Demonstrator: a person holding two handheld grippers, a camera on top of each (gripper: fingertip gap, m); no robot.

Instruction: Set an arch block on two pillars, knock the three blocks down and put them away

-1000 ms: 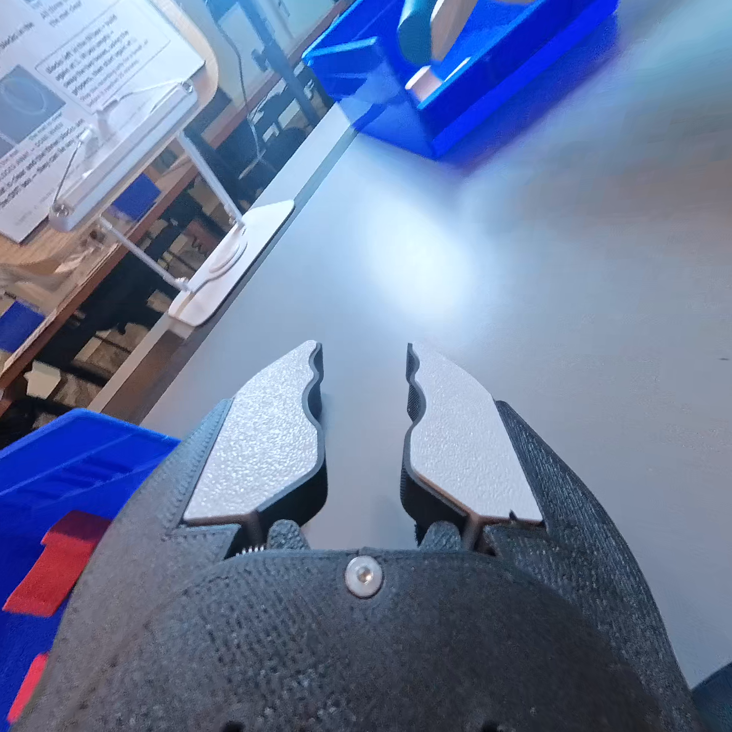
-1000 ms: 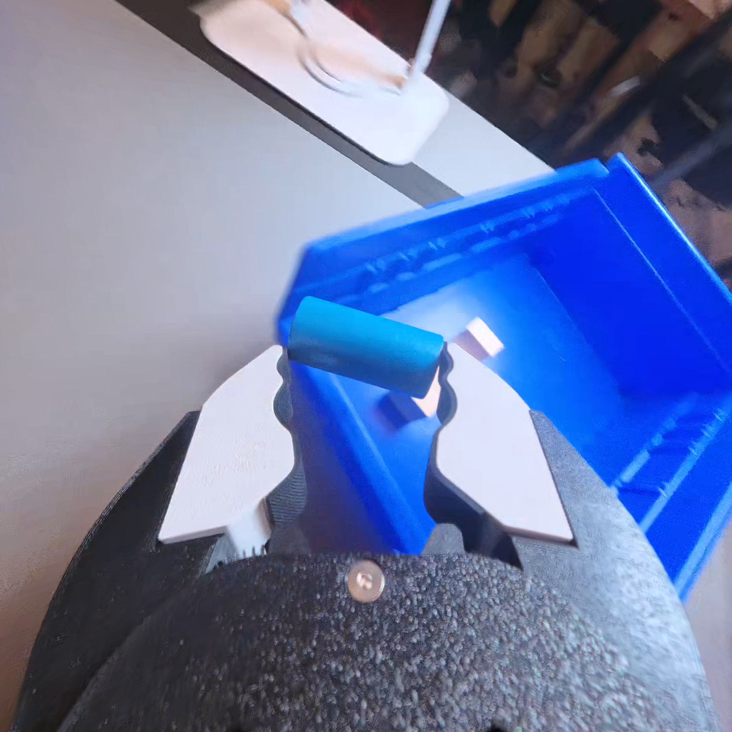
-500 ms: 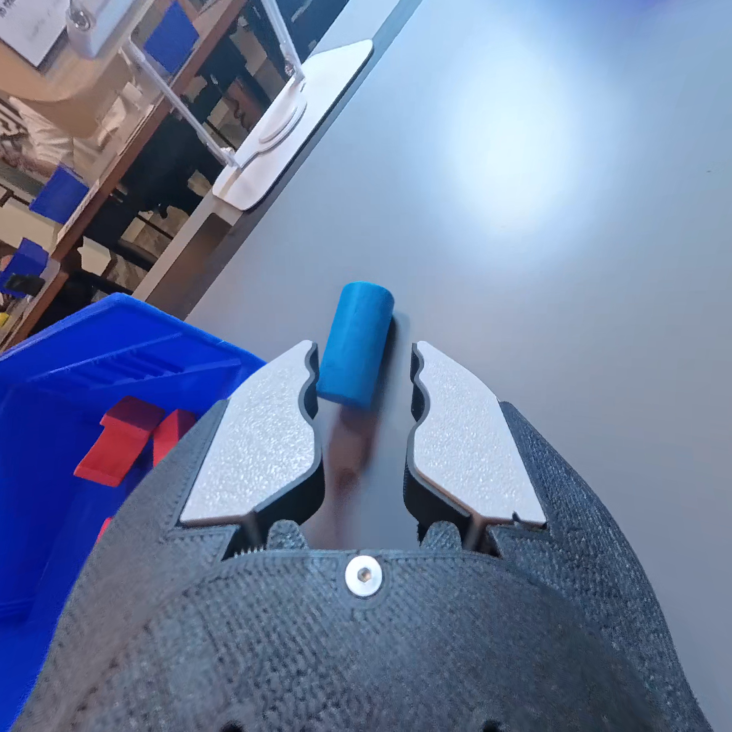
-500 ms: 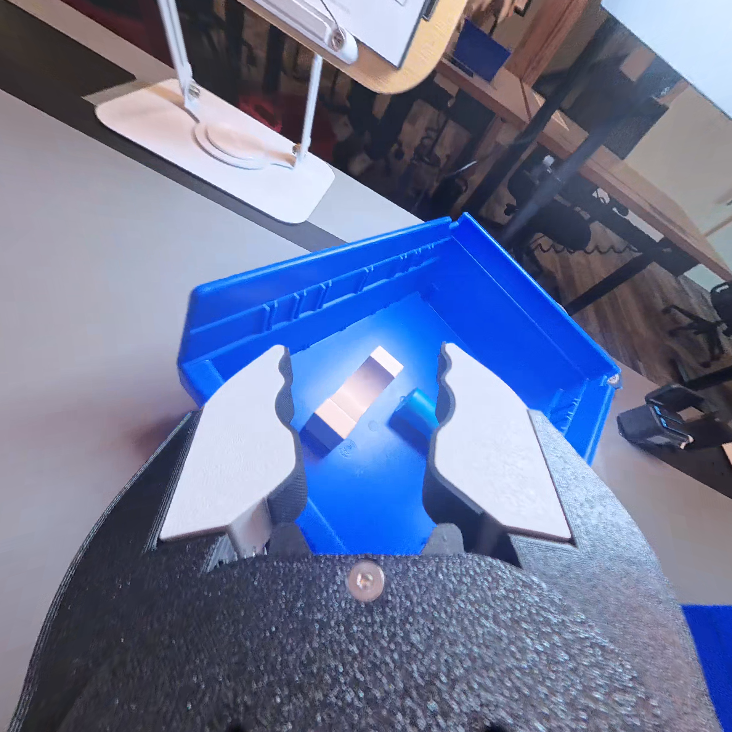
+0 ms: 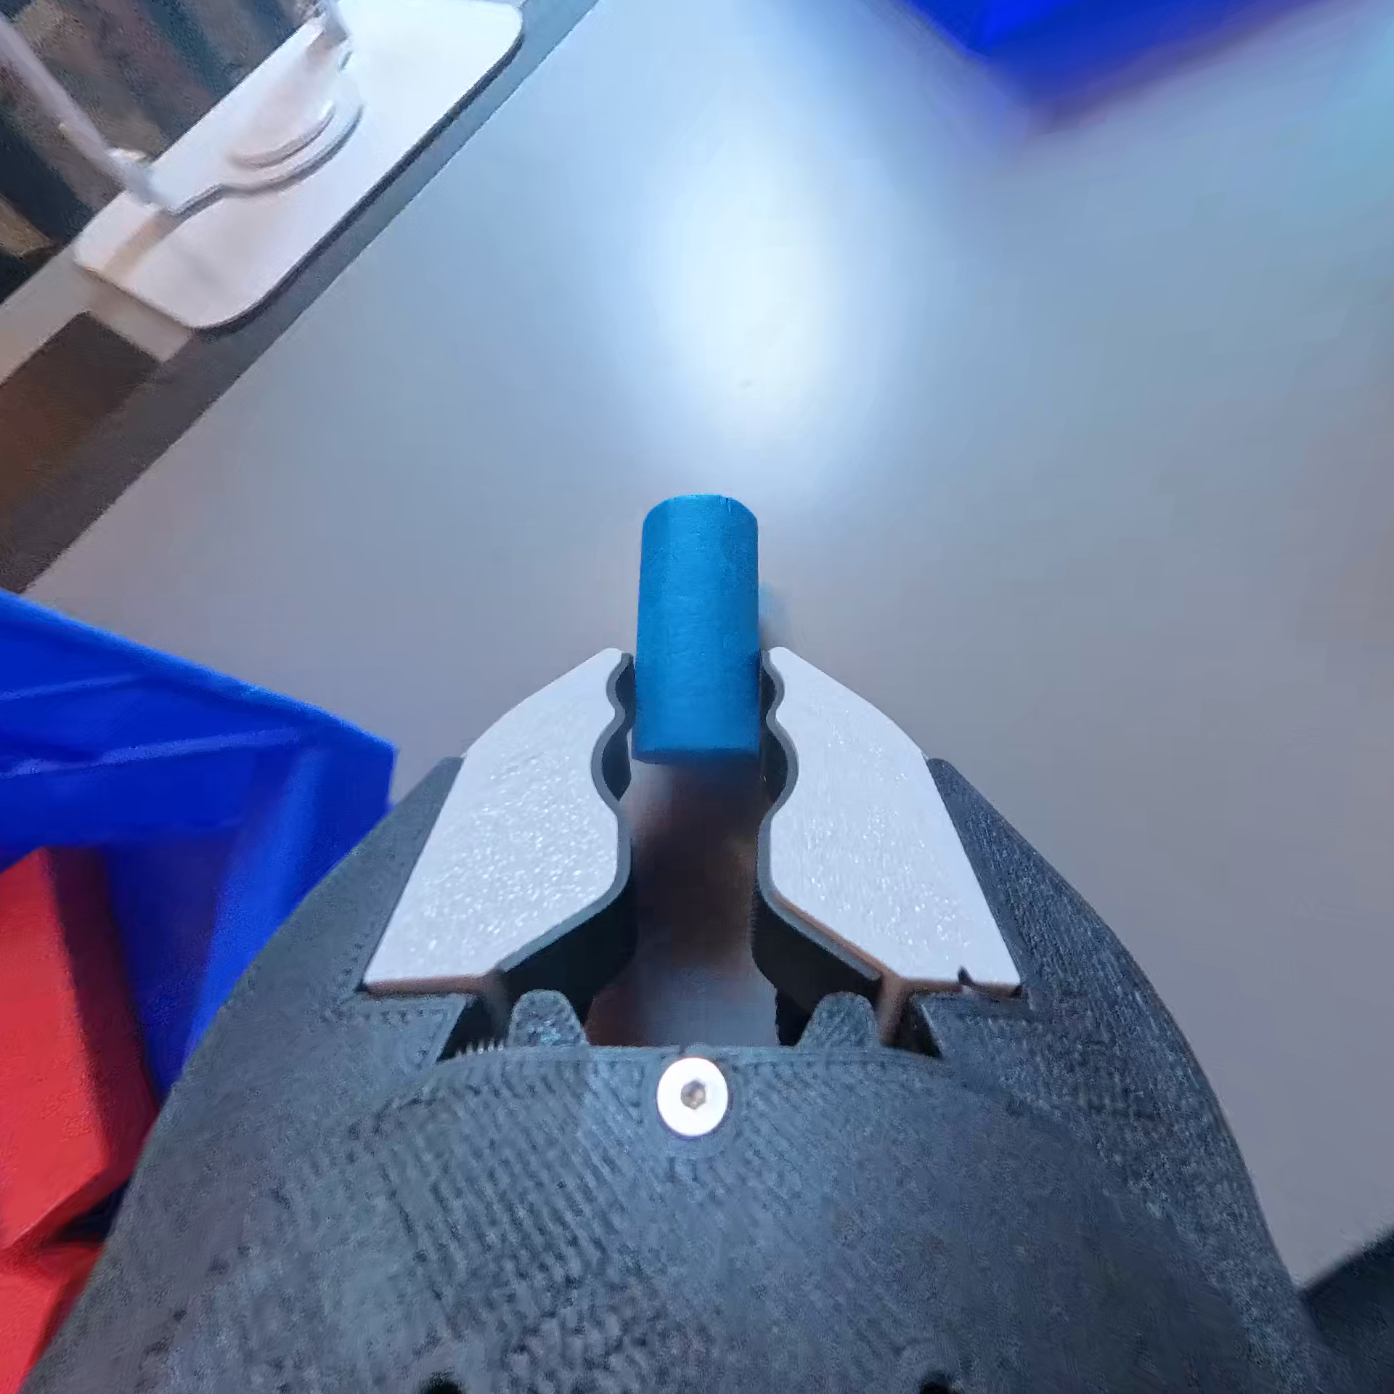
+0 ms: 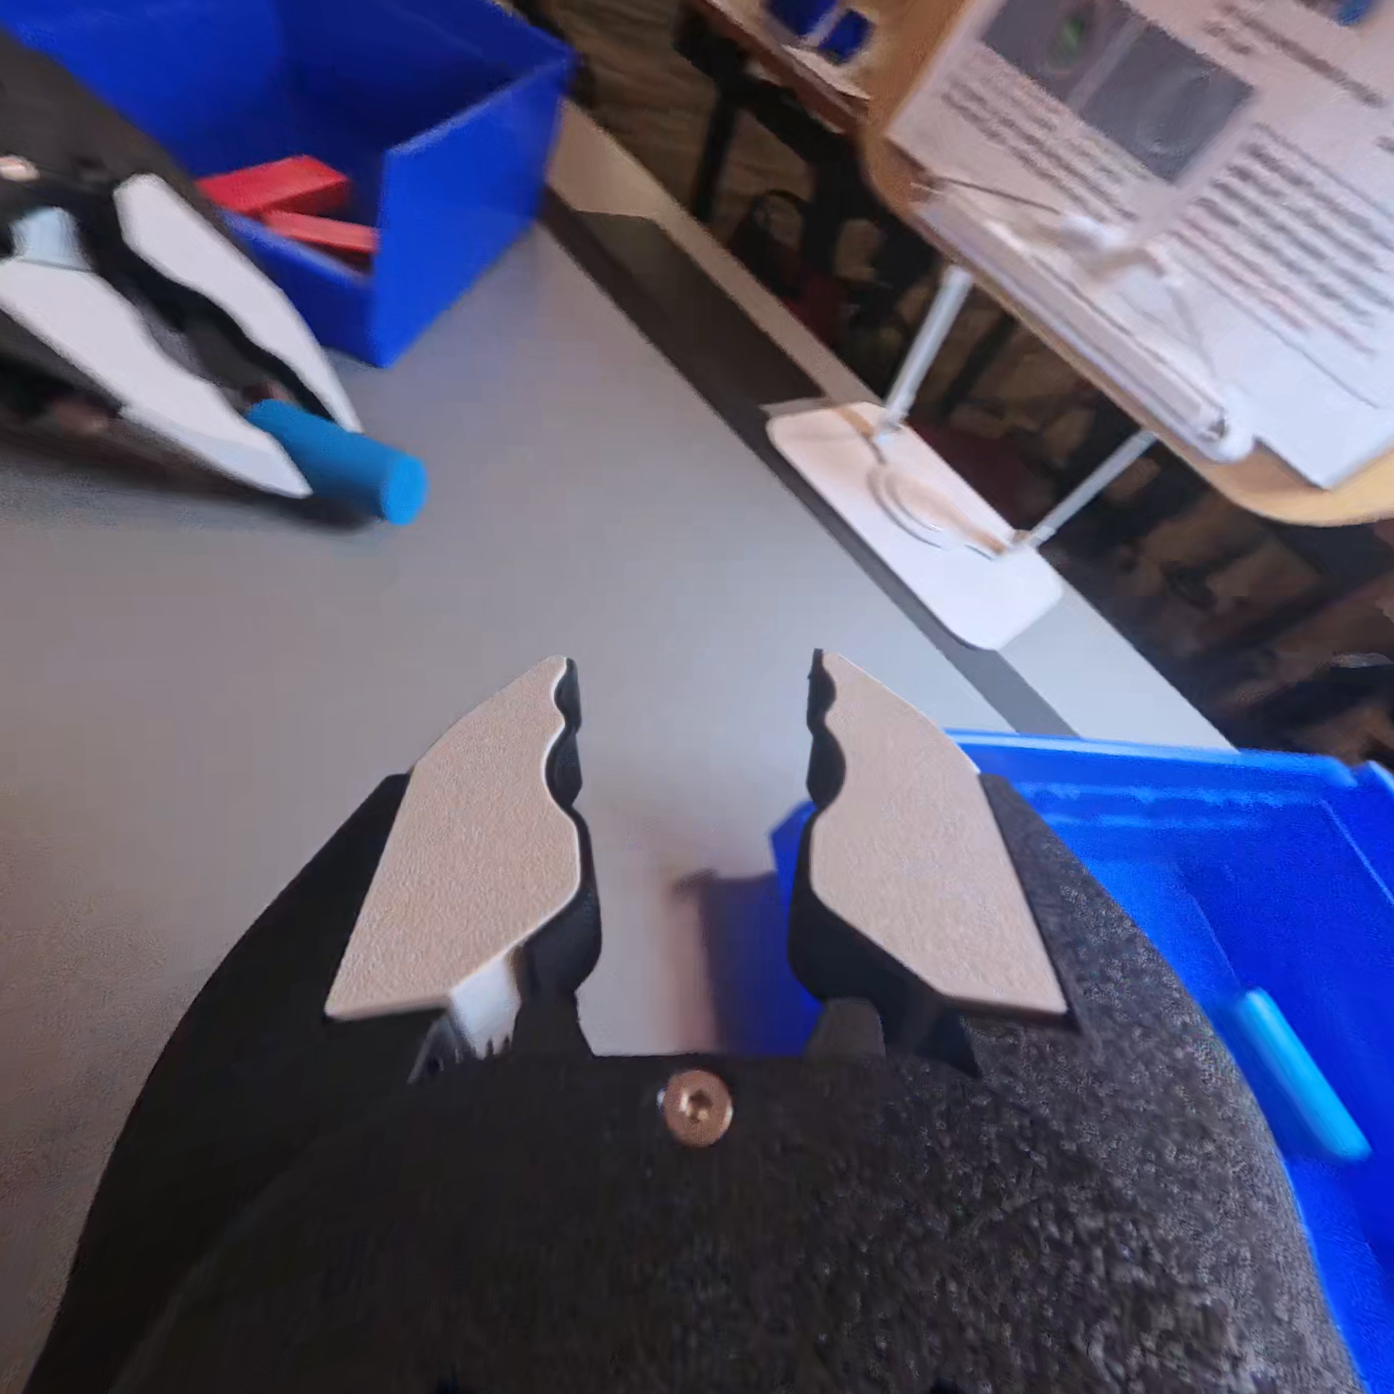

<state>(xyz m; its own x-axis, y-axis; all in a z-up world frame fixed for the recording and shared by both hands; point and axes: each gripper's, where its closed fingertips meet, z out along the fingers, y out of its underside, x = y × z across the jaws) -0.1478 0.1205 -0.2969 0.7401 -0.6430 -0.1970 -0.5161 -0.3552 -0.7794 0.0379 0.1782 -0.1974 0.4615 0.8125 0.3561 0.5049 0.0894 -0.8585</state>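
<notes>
We see the blue cylinder block (image 5: 695, 641) lying with its long axis pointing straight ahead along the fingers of our left tool (image 5: 695, 679), its far flat end aimed out over the grey counter (image 5: 1056, 603). The left tool is clamped on the block's near half, the two light finger plates pressing its round sides, and the rest of the block juts out past the tips. Its surface is matte and plain, a mid blue, a short round pillar with flat ends.

From the right wrist view the same block (image 6: 339, 460) shows from the side: it sticks out of the left tool (image 6: 283, 445) low over the counter (image 6: 528, 566), though we cannot tell whether it touches the surface. That view also shows the blue bin (image 6: 452, 188) behind the left tool, holding red blocks (image 6: 294, 204), which in the left wrist view appear only as a blue wall (image 5: 151, 754) and a red patch (image 5: 45, 1018) at the left edge.

Our right tool (image 6: 690, 671) has its fingers spread apart with nothing between them, and it sits beside a second blue bin (image 6: 1169, 830) at the right. A white stand base (image 6: 920, 528) rests at the counter's far edge.
</notes>
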